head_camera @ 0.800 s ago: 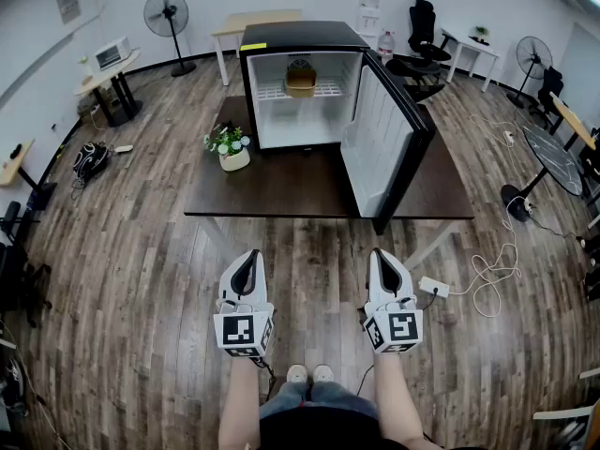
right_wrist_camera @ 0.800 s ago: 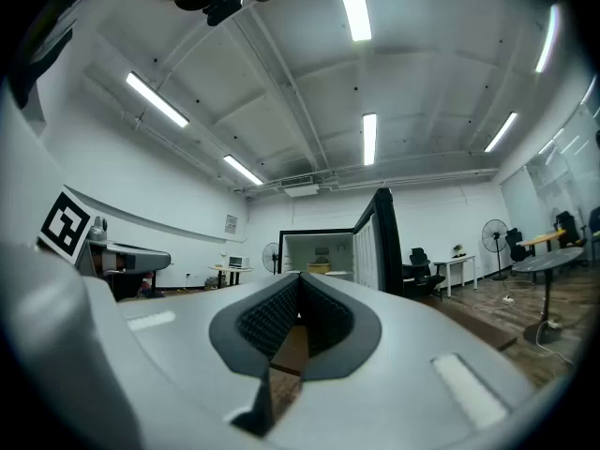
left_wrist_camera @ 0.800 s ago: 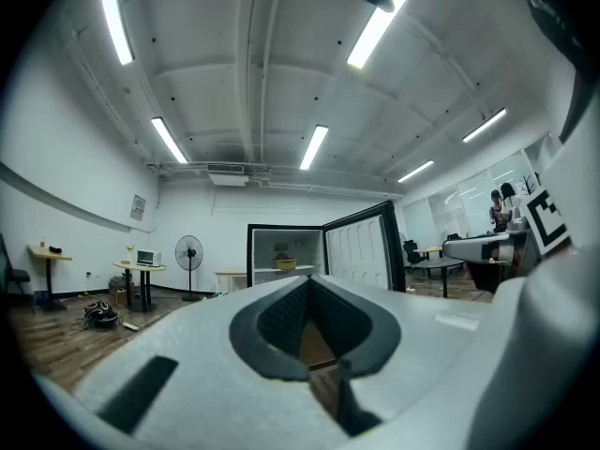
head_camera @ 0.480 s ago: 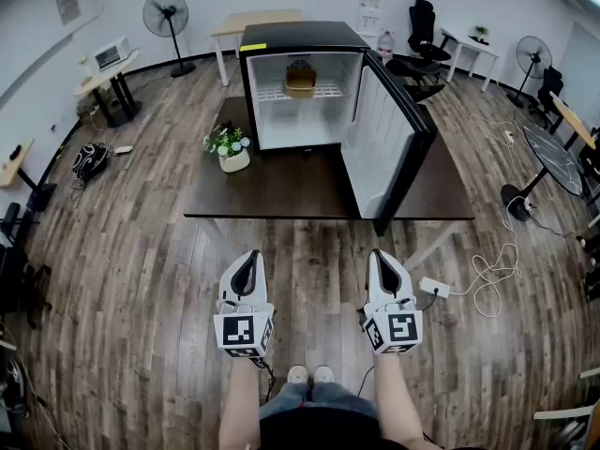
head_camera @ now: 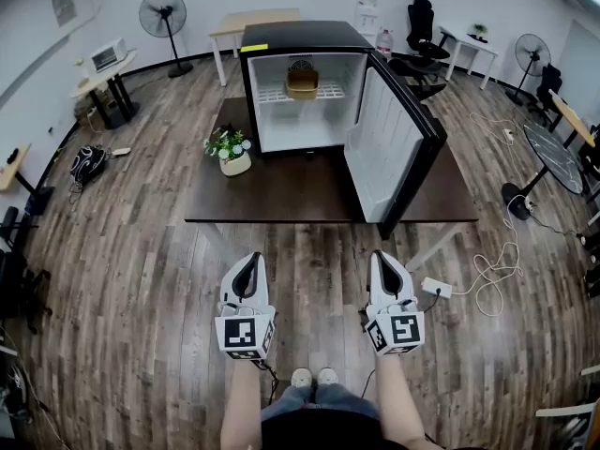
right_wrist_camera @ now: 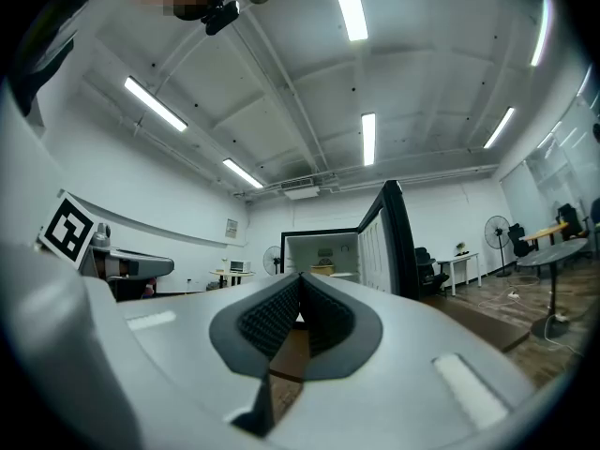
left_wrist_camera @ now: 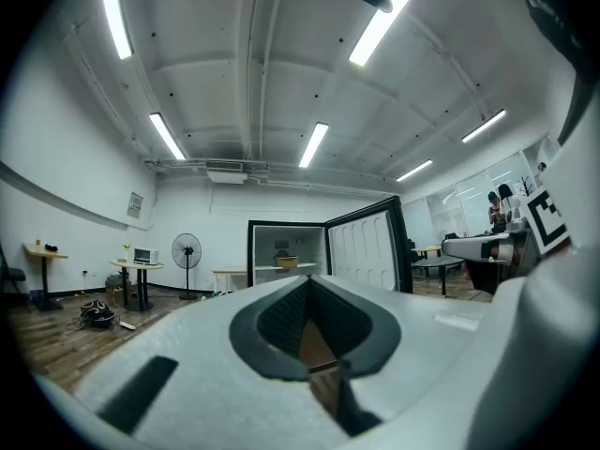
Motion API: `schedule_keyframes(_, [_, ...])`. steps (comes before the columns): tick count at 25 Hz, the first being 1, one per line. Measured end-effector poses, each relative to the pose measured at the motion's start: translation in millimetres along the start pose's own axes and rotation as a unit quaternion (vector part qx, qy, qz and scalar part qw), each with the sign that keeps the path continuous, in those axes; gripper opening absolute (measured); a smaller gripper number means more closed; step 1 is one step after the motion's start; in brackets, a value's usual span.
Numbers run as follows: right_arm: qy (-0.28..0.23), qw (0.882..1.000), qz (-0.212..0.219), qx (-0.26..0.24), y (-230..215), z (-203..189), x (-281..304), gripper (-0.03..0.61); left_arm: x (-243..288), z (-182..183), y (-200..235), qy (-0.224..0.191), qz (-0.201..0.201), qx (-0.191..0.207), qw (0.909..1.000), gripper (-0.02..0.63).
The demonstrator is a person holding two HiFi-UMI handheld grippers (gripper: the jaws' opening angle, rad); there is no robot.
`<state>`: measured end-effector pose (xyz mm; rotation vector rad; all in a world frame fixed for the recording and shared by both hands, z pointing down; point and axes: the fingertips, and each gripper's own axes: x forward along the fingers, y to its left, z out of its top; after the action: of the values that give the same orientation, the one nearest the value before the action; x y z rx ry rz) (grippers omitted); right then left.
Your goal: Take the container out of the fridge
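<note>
A black mini fridge (head_camera: 298, 37) stands on a dark table (head_camera: 281, 190), its door (head_camera: 392, 148) swung wide open toward the right. A tan container (head_camera: 301, 83) sits on the upper wire shelf inside. It also shows far off in the left gripper view as the container (left_wrist_camera: 286, 262) and in the right gripper view as the container (right_wrist_camera: 322, 270). My left gripper (head_camera: 247, 259) and right gripper (head_camera: 386, 256) are held side by side over the wood floor, well short of the table. Both point toward the fridge, jaws shut, nothing between them.
A potted plant (head_camera: 229, 148) stands on the table left of the fridge. A power strip with white cable (head_camera: 434, 287) lies on the floor at right. Standing fans (head_camera: 160, 14), office chairs (head_camera: 419, 28) and small tables line the room's edges.
The fridge and table sit very slightly larger in the head view. Both grippers keep the same pose and stay shut.
</note>
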<state>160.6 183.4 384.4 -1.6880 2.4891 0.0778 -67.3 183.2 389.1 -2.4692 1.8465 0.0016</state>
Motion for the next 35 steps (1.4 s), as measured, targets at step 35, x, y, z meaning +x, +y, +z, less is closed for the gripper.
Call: schedule_keyframes(35, [-0.013,0.999,0.045,0.003,-7.6,-42.2,242.5,-0.008,195.3,-33.3,101.0,0.018,0.005,0.014,0.9997,0.008])
